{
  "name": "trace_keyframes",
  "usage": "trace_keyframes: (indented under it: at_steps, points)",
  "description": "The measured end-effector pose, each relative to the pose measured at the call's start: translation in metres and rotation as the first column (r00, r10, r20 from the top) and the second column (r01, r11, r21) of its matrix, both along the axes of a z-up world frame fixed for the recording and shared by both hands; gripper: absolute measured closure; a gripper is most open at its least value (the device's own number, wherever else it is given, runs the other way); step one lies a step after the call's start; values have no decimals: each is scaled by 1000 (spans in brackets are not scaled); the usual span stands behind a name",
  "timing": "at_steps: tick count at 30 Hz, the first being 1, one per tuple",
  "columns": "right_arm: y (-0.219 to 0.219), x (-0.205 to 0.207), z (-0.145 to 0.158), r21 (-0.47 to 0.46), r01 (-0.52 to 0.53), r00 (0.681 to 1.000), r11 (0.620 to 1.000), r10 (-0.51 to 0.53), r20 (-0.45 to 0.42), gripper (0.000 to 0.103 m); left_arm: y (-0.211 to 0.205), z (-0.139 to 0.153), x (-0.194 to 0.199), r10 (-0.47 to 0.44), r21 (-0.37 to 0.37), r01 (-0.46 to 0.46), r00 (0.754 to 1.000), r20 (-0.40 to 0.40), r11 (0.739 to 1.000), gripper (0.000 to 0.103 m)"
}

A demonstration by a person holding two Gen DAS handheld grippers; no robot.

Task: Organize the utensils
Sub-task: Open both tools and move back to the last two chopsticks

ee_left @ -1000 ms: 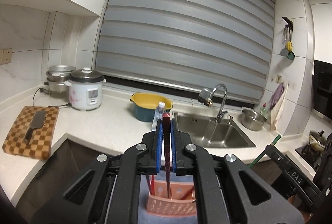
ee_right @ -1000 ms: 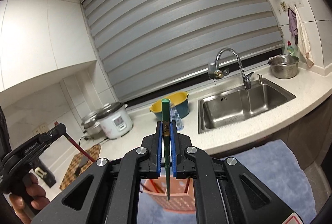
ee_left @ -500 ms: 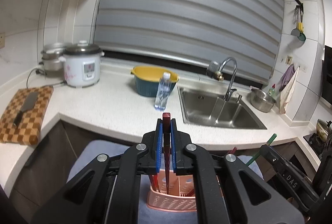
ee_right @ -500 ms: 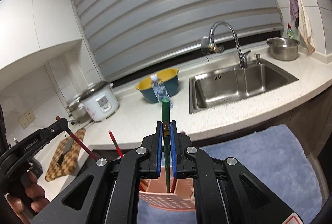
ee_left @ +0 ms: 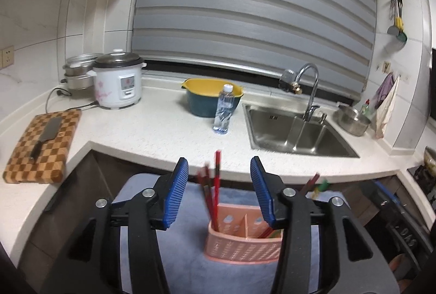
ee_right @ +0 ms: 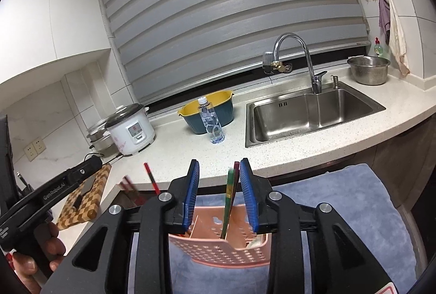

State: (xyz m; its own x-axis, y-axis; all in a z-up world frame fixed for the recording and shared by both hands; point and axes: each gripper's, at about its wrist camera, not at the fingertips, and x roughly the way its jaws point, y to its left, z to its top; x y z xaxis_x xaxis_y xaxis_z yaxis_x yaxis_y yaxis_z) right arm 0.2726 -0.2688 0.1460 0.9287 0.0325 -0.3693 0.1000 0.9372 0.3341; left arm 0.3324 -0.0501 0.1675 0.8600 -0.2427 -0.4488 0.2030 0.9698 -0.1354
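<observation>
A: Where's the utensil basket?
B: Near, on the towel, below the counter edge. Chopsticks stand in its left compartment.
A: And on the counter?
B: L to R: cutting board w/ cleaver on it, rice cooker w/ steamer pots behind, bowl, water bottle in front of the bowl, sink, colander far right.

We read "GenRobot.AI" in white on the black left gripper; the mirrored letters on the right gripper stay unreadable.
</observation>
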Motion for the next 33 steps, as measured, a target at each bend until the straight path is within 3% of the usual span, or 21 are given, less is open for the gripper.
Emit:
trace_keyframes:
  at_steps: [4,12,18,26,33]
  points:
    - [4,-23,0,-12,-6,1000,1000,6,7,66,3,-3,-20,2,18,-2,1000,-13,1000,52]
    - [13,-67,-8,-29,-25,1000,999,25,-7,66,2,-5,-58,11,65,-10,1000,-3,998,45]
    - [14,-92,-13,-21,-36,999,999,35,-25,66,1,-4,-77,12,76,-11,1000,-14,997,45]
    - [26,-121,-22,-64,-54,997,996,51,-51,66,-5,-11,-112,50,172,-50,999,5,984,45]
    - [33,-145,-34,-59,-68,995,996,64,-76,66,-6,-22,-141,61,209,-58,998,-7,976,45]
